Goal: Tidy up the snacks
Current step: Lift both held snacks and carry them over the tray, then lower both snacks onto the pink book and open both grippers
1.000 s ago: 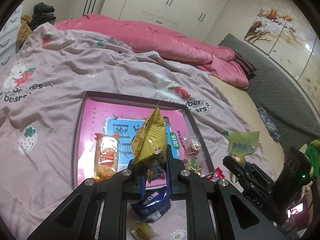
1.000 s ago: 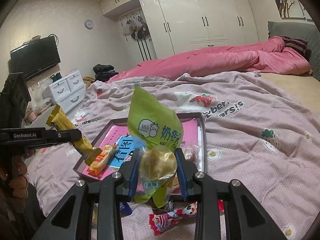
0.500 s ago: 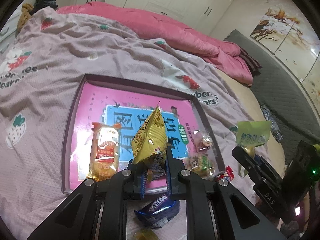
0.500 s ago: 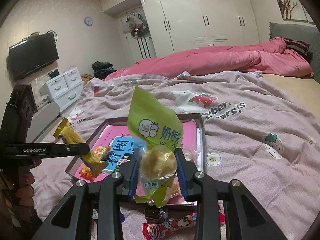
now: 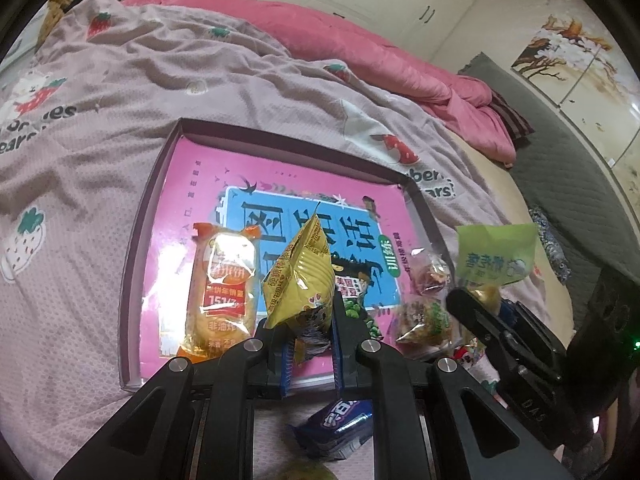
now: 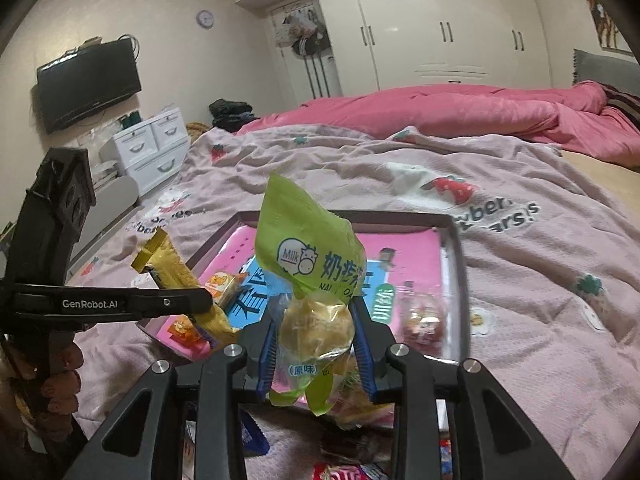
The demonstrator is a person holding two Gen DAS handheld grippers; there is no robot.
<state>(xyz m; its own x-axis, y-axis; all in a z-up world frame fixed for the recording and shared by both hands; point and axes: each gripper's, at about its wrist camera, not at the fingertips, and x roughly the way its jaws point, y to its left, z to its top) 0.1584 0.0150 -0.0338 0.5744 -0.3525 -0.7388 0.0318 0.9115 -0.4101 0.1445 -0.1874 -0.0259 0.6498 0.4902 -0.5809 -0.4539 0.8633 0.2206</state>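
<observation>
Snacks are what both grippers carry, and more lie in the shallow box [image 5: 138, 248] on the bed. The left gripper [image 5: 310, 344] is clamped on a yellow snack bag [image 5: 300, 280], pinching it at its bottom end so the bag stands up in front of the camera. The right gripper [image 6: 314, 344] is clamped on a green milk bun packet [image 6: 308, 256]; its jaws squeeze the round bun in the clear part, so the packet does not slip. Both are held above the box, probably so they can be put down inside with the others.

In the box, an orange cracker pack [image 5: 224, 292] lies flat on the left side, and two small clear sweet packs [image 5: 430, 276] lie by the right wall. It looks like each kind gets its own spot. A blue cookie pack [image 5: 340, 430] lies outside the box on the pink bedspread [image 5: 100, 100], just below the left gripper, so some tidying is not yet done. A red pack [image 6: 344, 474] also waits on the bed near the right gripper.

Compared with a second ago, the left gripper has come lower and closer to the box, which now fills more of its view. The right gripper has slid nearer to the box too. Both grips are the same as before, and the snacks in the box have not moved.
</observation>
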